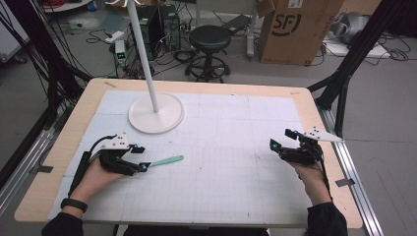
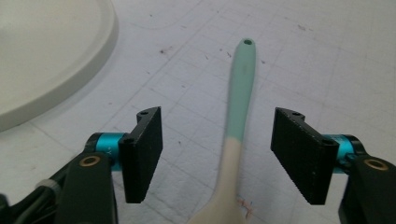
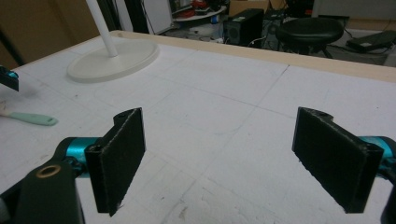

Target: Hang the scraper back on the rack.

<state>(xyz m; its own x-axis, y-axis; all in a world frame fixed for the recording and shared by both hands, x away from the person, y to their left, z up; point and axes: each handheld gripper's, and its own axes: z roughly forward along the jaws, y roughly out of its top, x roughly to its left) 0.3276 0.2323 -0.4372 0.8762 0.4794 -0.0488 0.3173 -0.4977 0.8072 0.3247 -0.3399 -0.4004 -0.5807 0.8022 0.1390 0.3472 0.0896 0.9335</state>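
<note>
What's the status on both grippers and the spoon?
Left gripper open, jaws either side of the spoon, not closed. Right gripper open, empty. White stand base nearby, not blocking.

Wooden table (image 1: 64, 147) under a white gridded mat (image 1: 221, 147) — bearing a round stand base (image 1: 156, 114) and spoon (image 1: 167, 160).

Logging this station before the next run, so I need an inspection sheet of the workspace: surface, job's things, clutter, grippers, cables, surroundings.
Surface: table with wooden edge under a white gridded mat, lightly marked.
Job's things: mint-handled spoon lying flat between the left gripper's jaws, untouched; white stand with a round base at far left.
Clutter: nothing seen.
Grippers: left gripper open around the spoon; right gripper open over bare mat, holding nothing.
Cables: one trails from each gripper along the forearm; a tangle lies on the floor beyond the table.
Surroundings: black stool, cardboard box, computer towers, black frame legs.
</note>
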